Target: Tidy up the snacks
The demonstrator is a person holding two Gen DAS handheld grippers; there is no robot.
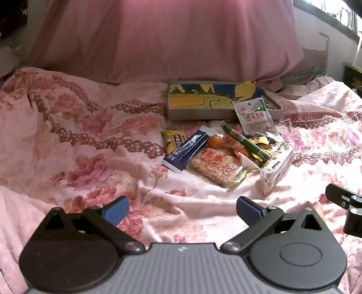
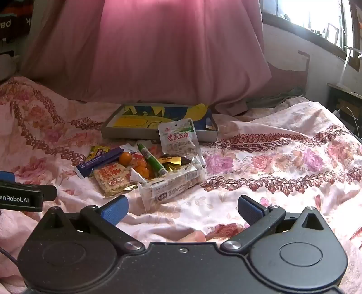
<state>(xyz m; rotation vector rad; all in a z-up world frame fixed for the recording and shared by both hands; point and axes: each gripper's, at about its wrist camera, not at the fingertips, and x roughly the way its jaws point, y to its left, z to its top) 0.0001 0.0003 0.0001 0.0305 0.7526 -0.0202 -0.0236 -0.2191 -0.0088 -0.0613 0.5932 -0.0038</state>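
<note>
A heap of snacks lies on the floral bedspread: a dark blue stick packet (image 1: 186,150) (image 2: 99,161), a clear packet of noodle crackers (image 1: 217,167) (image 2: 113,178), a small orange fruit (image 1: 214,141) (image 2: 125,157), a green tube (image 1: 246,142) (image 2: 152,161), a white pouch with red characters (image 1: 254,118) (image 2: 178,136) and a long white packet (image 1: 277,168) (image 2: 172,183). Behind them sits a shallow box (image 1: 196,113) (image 2: 126,133) with a yellow and blue picture inside. My left gripper (image 1: 182,210) is open, short of the heap. My right gripper (image 2: 182,210) is open too, nothing between its fingers.
A large pink pillow (image 1: 169,38) (image 2: 158,49) stands behind the box. A window (image 2: 312,15) and a dark side table (image 2: 346,101) are at the right. The other gripper shows at each view's edge. A fingertip (image 2: 196,236) peeks above my right gripper's body.
</note>
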